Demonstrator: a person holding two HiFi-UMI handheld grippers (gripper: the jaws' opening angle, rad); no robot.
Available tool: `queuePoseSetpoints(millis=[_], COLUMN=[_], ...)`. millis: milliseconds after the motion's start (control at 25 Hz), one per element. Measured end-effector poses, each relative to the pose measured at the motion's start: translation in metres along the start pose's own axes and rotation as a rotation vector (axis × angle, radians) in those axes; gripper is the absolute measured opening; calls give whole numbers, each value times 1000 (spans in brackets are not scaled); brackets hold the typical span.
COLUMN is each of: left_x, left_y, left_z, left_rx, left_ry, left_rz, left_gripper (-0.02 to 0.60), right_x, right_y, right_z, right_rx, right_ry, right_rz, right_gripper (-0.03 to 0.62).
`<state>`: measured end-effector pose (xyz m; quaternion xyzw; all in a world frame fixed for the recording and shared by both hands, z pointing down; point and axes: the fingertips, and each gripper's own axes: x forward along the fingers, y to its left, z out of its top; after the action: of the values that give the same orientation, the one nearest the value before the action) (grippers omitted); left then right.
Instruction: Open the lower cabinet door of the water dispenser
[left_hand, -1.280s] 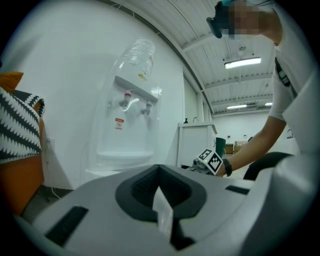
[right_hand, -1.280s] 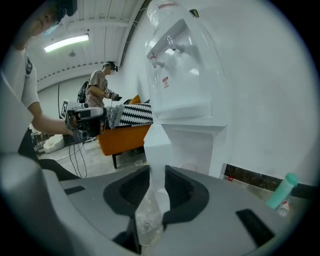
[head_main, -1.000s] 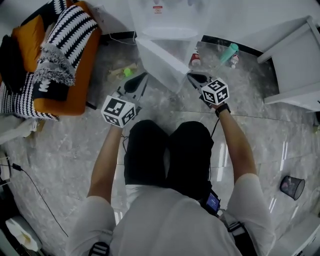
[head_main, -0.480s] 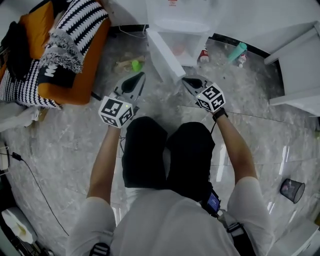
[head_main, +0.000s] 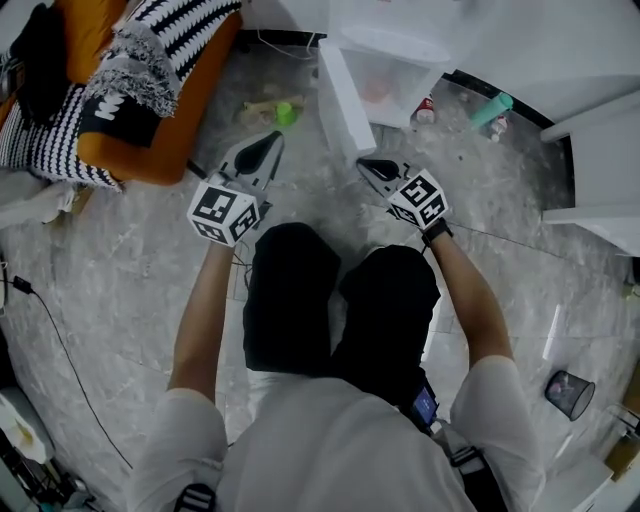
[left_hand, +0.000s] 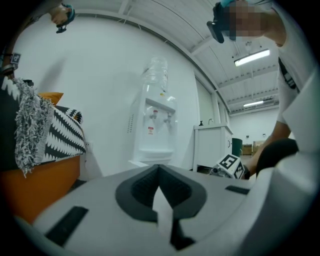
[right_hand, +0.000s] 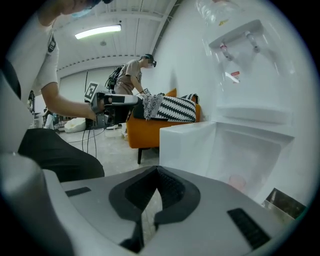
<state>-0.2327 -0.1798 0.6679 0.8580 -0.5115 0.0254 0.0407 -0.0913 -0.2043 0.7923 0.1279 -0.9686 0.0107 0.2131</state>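
**Lower door swung wide; both grippers shut and empty**

Nearest to us are our knees in black trousers (head_main: 290, 290), with the two grippers just past them. The left gripper (head_main: 276, 138) has its jaws pressed together with nothing between them. The right gripper (head_main: 363, 164) is the same, tips closed on nothing.

Ahead of the right jaws, near but not touching, is the lower cabinet door (head_main: 343, 98). It is a plain white panel, hinged out wide from the water dispenser (left_hand: 152, 125), and its free edge points toward the space between our two sets of jaws.

Past the door the cabinet interior (right_hand: 245, 160) lies open, white inside, with a small pinkish thing on its floor that we cannot identify. Above it sit the taps (right_hand: 223, 50).

Left of the left jaws stands an orange sofa (head_main: 170, 120) with striped cushions. Far right of the right jaws, a teal bottle (head_main: 492, 108) lies on the floor.
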Motion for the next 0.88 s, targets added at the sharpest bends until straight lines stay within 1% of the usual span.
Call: queuePoseSetpoints(millis=[240,480,680,880], left_x=[-10,-22,-37,-55], left_y=[7,14,19,27], left_z=[-3,-8,-9,-10], left_rx=[-11,-14,-14,-10], left_ry=[-6,-2,-2,-3], left_rz=[32,61,96,137], left_gripper=[6,6,6,6], right_x=[10,24,44,74], right_y=[14,31,52,73], right_z=[-4,2,13,25], right_rx=[-100,-151,-154,-167], right_ry=[31,11,-19,-26], right_rz=[63,142,206,245], right_gripper=[6,6,6,6])
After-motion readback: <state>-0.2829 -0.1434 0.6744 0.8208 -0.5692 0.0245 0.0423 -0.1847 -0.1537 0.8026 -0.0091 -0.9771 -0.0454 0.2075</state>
